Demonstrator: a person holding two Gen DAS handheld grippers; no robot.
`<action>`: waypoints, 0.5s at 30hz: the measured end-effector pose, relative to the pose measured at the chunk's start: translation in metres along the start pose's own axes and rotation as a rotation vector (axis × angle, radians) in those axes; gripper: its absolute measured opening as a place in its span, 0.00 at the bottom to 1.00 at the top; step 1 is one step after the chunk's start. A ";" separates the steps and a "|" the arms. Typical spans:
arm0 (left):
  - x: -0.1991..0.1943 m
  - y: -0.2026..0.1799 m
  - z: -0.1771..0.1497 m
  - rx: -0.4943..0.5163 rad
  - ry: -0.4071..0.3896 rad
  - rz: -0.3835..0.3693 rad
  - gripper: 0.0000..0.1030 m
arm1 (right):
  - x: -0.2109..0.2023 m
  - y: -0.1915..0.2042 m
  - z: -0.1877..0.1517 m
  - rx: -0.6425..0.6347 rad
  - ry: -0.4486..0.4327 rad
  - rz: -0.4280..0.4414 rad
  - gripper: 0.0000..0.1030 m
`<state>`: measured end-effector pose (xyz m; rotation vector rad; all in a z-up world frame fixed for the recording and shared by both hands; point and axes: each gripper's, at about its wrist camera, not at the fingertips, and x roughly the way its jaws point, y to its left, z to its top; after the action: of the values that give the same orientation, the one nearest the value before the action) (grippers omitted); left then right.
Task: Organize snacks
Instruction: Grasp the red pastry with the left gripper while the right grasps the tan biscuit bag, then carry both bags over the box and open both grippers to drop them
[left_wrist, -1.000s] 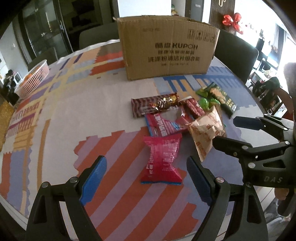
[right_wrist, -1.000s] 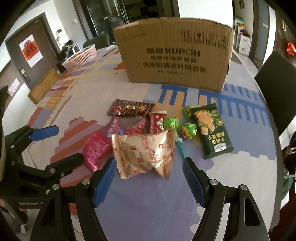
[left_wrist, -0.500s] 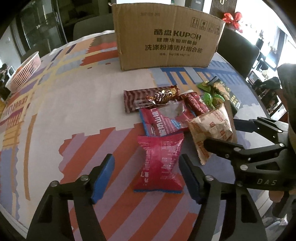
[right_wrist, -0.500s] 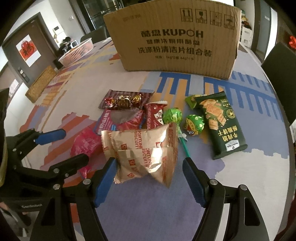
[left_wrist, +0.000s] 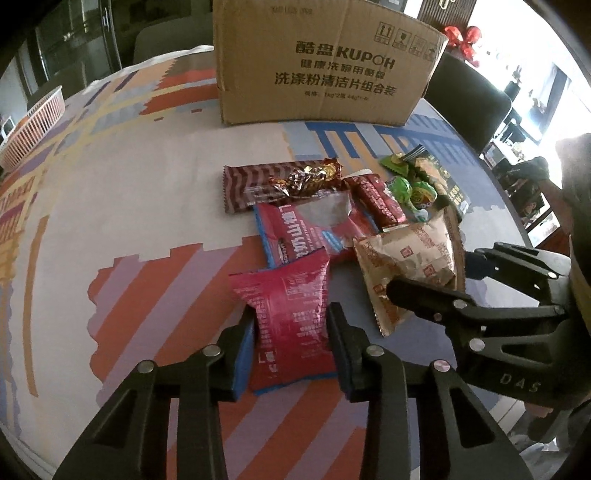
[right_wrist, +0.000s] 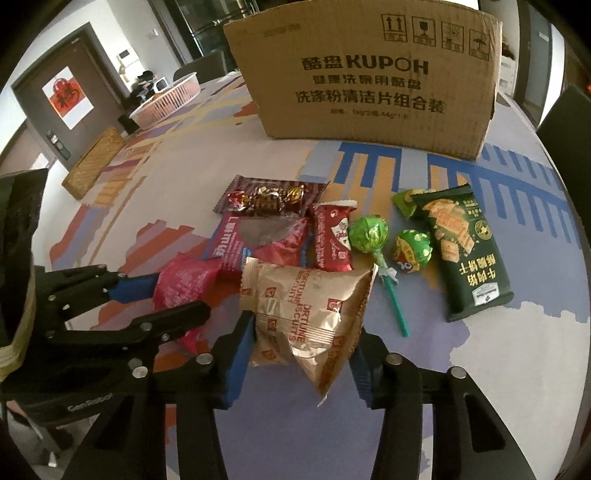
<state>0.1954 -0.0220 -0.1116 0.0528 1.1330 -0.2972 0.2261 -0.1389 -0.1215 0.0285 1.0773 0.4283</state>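
A pile of snacks lies on the patterned tablecloth in front of a cardboard box (left_wrist: 325, 66). My left gripper (left_wrist: 291, 343) is shut on a pink-red snack packet (left_wrist: 291, 317), its blue pads pressing both sides. My right gripper (right_wrist: 303, 354) is shut on a tan fortune biscuit bag (right_wrist: 306, 314); the bag also shows in the left wrist view (left_wrist: 410, 266). Behind lie a red-blue packet (left_wrist: 306, 229), a brown chocolate bar (left_wrist: 266, 184), a small red packet (right_wrist: 332, 236), two green lollipops (right_wrist: 369, 236) and a dark green biscuit packet (right_wrist: 465, 251).
The box (right_wrist: 369, 74) stands at the back of the round table. A pink basket (right_wrist: 166, 103) sits at the far left edge. Dark chairs (left_wrist: 469, 99) stand behind the table on the right. The table edge runs close below both grippers.
Both grippers moved forward and down onto the pile. The left closed on the pink-red packet and the right closed on the tan biscuit bag; both were open before.
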 end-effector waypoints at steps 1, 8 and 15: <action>-0.001 -0.001 0.000 0.001 -0.002 0.000 0.34 | 0.000 0.000 -0.001 -0.001 0.000 0.001 0.44; -0.010 -0.005 -0.001 -0.001 -0.028 -0.010 0.33 | -0.013 0.001 -0.006 0.002 -0.031 -0.016 0.41; -0.032 -0.007 0.004 -0.007 -0.086 -0.010 0.33 | -0.032 0.001 -0.005 0.005 -0.078 -0.028 0.41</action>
<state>0.1845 -0.0229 -0.0805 0.0279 1.0488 -0.3011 0.2090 -0.1500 -0.0969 0.0343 1.0010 0.3967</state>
